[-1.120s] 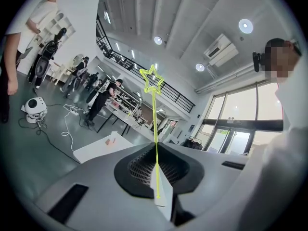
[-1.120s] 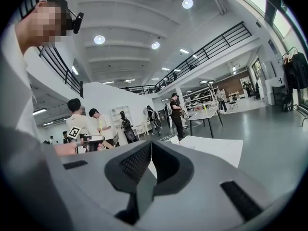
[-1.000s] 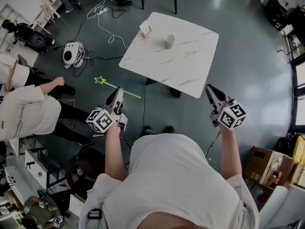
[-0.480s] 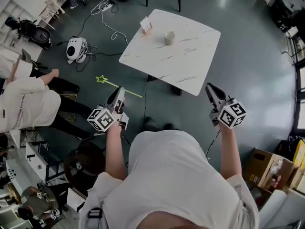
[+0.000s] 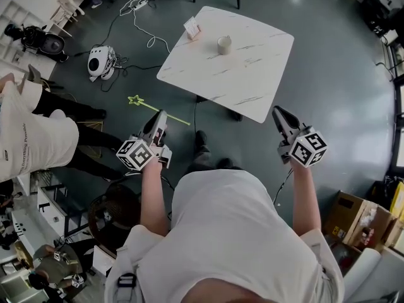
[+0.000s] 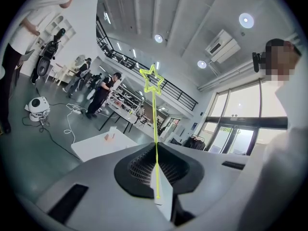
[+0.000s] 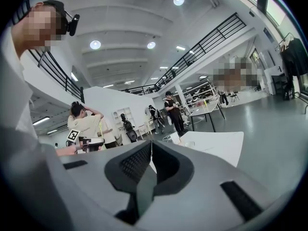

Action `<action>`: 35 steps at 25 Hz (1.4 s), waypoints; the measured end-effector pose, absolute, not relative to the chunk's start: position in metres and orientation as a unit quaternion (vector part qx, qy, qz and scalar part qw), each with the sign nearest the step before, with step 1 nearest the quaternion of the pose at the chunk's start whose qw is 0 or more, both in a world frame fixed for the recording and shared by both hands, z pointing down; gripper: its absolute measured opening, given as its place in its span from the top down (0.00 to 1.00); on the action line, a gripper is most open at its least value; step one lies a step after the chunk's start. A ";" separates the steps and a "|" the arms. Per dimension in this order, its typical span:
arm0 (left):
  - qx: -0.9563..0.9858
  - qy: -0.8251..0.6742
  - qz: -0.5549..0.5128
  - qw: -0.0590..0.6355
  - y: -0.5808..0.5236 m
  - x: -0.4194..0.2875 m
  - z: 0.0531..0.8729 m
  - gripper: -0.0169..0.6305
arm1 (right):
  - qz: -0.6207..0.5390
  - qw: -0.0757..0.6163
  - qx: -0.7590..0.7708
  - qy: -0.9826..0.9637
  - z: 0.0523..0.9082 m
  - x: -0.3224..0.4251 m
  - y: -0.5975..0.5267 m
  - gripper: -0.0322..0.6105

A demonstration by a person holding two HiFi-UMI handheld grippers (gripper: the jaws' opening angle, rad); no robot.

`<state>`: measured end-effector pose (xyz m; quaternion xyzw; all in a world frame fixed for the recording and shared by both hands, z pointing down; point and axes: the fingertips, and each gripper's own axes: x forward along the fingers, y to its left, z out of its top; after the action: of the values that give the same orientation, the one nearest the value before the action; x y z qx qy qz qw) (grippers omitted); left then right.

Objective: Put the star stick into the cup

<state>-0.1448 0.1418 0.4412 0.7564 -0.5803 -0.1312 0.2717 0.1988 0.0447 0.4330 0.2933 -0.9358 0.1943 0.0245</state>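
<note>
Head view: the left gripper (image 5: 161,115) is clamped on the shaft of the star stick (image 5: 145,105), held over the floor well short of the cup (image 5: 224,45), which stands on the white surface (image 5: 252,81). The right gripper (image 5: 277,111) is closed on nothing. The carrying step appears to be in hand; next, the stick likely needs bringing above the cup, tipping upright and lowering in.

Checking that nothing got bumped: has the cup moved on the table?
No. The cup keeps its place on the table, at the same gap from the card stand.
</note>
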 end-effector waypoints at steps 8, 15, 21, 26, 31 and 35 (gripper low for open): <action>0.764 -0.568 -0.129 0.279 0.109 -0.151 0.447 0.94 | 0.217 0.030 0.306 -0.927 0.449 0.190 0.022 0.91; 0.767 -0.555 -0.130 0.294 0.072 -0.175 0.461 0.94 | 0.224 0.034 0.315 -0.922 0.454 0.165 -0.004 0.91; 0.787 -0.532 -0.132 0.284 0.027 -0.197 0.456 0.94 | 0.225 0.038 0.325 -0.918 0.454 0.137 -0.036 0.91; 0.799 -0.515 -0.130 0.282 -0.011 -0.223 0.453 0.94 | 0.224 0.046 0.333 -0.915 0.454 0.105 -0.062 0.91; 0.808 -0.497 -0.125 0.290 -0.051 -0.243 0.455 0.94 | 0.224 0.052 0.350 -0.908 0.452 0.081 -0.089 0.91; 0.820 -0.476 -0.116 0.295 -0.080 -0.257 0.459 0.94 | 0.226 0.057 0.373 -0.898 0.454 0.067 -0.106 0.91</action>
<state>-0.2568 -0.0803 0.4586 0.8200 -0.4763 -0.1158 0.2953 0.0672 -0.1064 0.4544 0.3729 -0.8980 0.2264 0.0567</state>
